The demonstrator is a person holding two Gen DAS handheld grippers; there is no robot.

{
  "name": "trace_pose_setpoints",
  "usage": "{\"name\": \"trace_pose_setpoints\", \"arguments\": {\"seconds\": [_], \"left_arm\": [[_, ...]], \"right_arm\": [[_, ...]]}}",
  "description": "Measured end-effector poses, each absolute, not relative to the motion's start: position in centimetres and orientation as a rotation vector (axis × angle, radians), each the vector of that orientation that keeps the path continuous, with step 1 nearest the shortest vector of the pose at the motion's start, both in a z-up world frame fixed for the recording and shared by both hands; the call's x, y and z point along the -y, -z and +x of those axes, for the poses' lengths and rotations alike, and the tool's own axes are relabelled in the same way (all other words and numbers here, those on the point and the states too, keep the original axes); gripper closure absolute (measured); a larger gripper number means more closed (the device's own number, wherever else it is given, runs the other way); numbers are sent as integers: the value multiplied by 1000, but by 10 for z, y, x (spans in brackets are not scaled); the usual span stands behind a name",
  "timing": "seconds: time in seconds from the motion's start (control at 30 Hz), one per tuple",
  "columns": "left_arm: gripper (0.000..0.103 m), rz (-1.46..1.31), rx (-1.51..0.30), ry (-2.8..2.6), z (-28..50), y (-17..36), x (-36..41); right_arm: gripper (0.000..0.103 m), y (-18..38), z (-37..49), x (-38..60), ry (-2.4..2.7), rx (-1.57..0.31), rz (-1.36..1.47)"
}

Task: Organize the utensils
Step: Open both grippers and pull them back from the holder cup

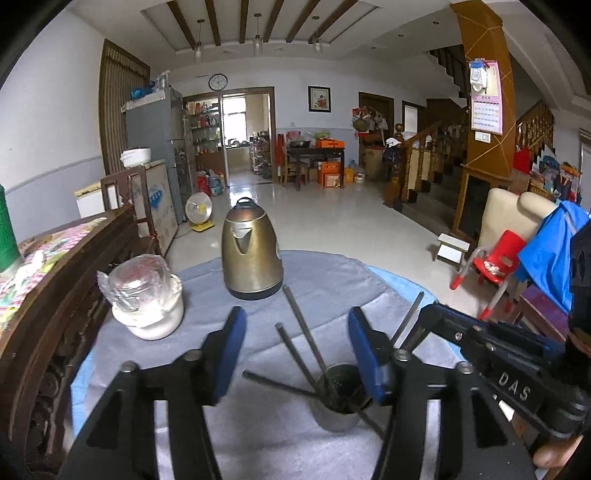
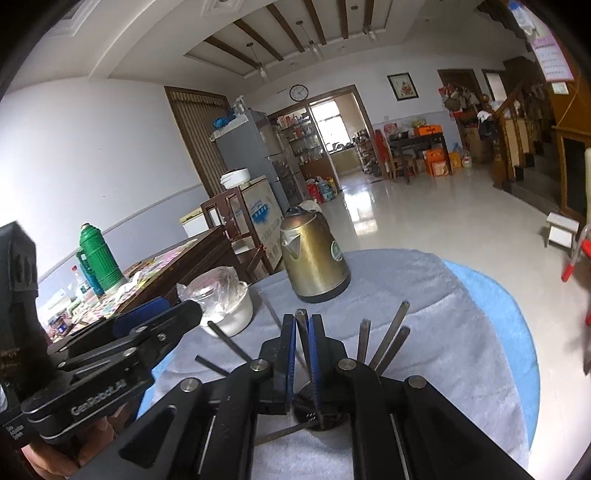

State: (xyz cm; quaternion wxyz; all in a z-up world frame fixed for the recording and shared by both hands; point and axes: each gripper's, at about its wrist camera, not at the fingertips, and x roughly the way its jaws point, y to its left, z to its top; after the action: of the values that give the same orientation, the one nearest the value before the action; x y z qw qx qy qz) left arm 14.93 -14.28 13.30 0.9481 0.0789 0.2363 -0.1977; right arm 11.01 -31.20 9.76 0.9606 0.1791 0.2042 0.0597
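Right gripper (image 2: 303, 332) pinches upright chopstick (image 2: 302, 326) over cup (image 2: 317, 417).

A lived-in home, open living and dining hall. Tiled floor (image 1: 332, 214), beamed ceiling (image 1: 255, 22) with pendant lamps, wall clock (image 1: 218, 81) and framed picture (image 1: 319, 98) on the far wall. Wooden staircase (image 1: 432, 155) far right, fridge (image 1: 155, 133) and freezer (image 1: 155, 199) left, stocked shelves (image 1: 203, 125) beside a far doorway. Near, cloth-covered table (image 1: 332, 280) with kettle (image 1: 251, 251); red child's chair (image 1: 495, 262) right.
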Motion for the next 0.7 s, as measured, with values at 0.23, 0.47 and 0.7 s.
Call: {"name": "trace_pose_setpoints", "arguments": {"seconds": [0.23, 0.47, 0.7], "left_arm": [[22, 180, -509, 351, 123, -121, 121], [20, 180, -636, 312, 105, -91, 98], [19, 185, -757, 167, 87, -46, 72]], "right_arm": [[91, -97, 89, 311, -154, -408, 379], [67, -91, 61, 308, -191, -397, 383], [67, -65, 24, 299, -184, -437, 374]]}}
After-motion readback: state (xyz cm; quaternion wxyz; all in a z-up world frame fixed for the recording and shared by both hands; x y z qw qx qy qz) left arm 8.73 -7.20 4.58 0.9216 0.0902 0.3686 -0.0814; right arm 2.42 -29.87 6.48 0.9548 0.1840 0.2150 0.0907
